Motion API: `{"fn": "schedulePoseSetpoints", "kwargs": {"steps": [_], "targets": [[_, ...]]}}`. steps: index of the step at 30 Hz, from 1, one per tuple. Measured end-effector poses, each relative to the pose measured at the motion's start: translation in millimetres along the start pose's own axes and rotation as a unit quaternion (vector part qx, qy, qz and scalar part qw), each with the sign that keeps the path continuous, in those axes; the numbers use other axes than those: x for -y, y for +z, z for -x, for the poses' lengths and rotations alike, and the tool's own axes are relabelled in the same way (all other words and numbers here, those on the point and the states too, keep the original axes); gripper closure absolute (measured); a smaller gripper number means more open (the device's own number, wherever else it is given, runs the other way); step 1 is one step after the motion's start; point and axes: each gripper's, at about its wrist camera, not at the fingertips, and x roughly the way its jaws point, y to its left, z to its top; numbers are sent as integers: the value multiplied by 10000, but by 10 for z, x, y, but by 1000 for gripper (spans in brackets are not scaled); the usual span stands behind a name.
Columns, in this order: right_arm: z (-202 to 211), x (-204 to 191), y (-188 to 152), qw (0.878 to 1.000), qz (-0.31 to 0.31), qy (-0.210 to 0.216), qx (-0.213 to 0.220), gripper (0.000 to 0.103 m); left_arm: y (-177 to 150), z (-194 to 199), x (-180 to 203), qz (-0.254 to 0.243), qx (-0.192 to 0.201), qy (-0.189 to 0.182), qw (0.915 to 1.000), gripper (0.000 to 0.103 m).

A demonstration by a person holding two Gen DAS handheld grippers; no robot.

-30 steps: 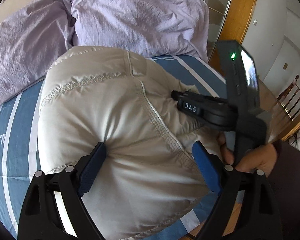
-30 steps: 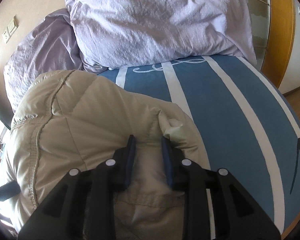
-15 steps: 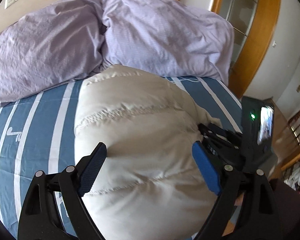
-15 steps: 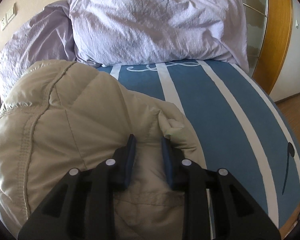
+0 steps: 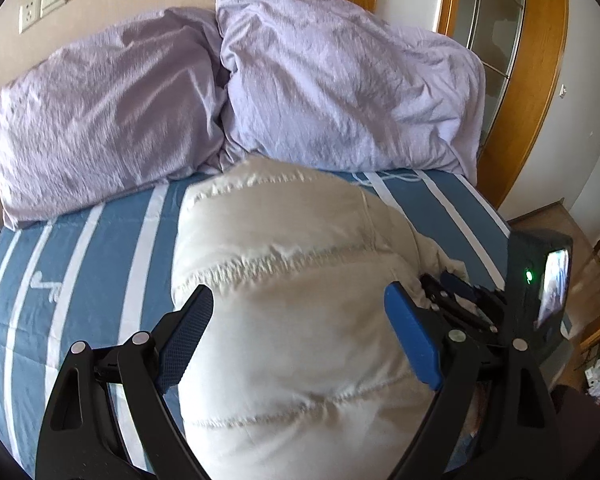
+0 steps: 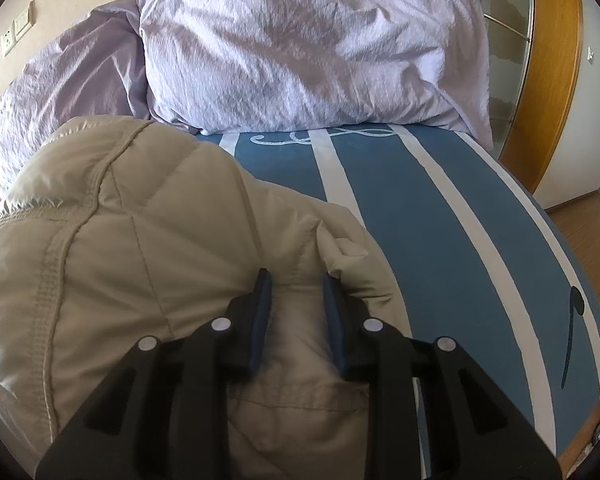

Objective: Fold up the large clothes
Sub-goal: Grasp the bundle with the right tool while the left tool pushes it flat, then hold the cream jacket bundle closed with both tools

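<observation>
on a bed with a blue and white striped cover (image 5: 112,248): one padded beige jacket (image 5: 292,280), quilted, bunched into a rounded bulk, lying toward the near edge of the bed, its far end close to the pillows; stitched seams run across the top and down one side

left gripper (image 5: 298,334): jaws spread wide, blue pads on either side of the jacket's puffed bulk, the left pad at its edge; whether the pads press into the fabric or only flank it cannot be told

right gripper (image 6: 296,304): jaws drawn narrow, closed on a fold of the jacket's fabric near its right edge, cloth gathered between the two dark blue pads; seen also in the left wrist view as a black body with a green light and a small screen, at the jacket's right side

at the head of the bed: two lilac pillows (image 5: 340,92), crumpled, side by side, touching each other, leaning toward the wall

behind: beige wall with a switch and socket plate (image 5: 44,4); wooden-framed glazed door (image 5: 536,80) to the right; wooden floor (image 6: 580,220) beside the bed
</observation>
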Motion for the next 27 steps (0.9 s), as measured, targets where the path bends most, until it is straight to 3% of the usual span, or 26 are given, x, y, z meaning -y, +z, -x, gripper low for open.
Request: {"fn": "schedulePoseSetpoints", "kwargs": {"steps": [8, 12, 15, 27], "targets": [[11, 9, -4, 9999, 1, -16, 101, 76, 173, -202, -84, 33, 39, 312, 9995, 14], [23, 13, -10, 9999, -1, -29, 151, 76, 133, -387, -105, 62, -175, 400, 9990, 14], [26, 19, -8, 9998, 7, -25, 181, 76, 78, -447, -109, 69, -120, 452, 9989, 13], [45, 19, -41, 9993, -50, -45, 361, 76, -45, -668, -214, 176, -118, 484, 9986, 1]]}}
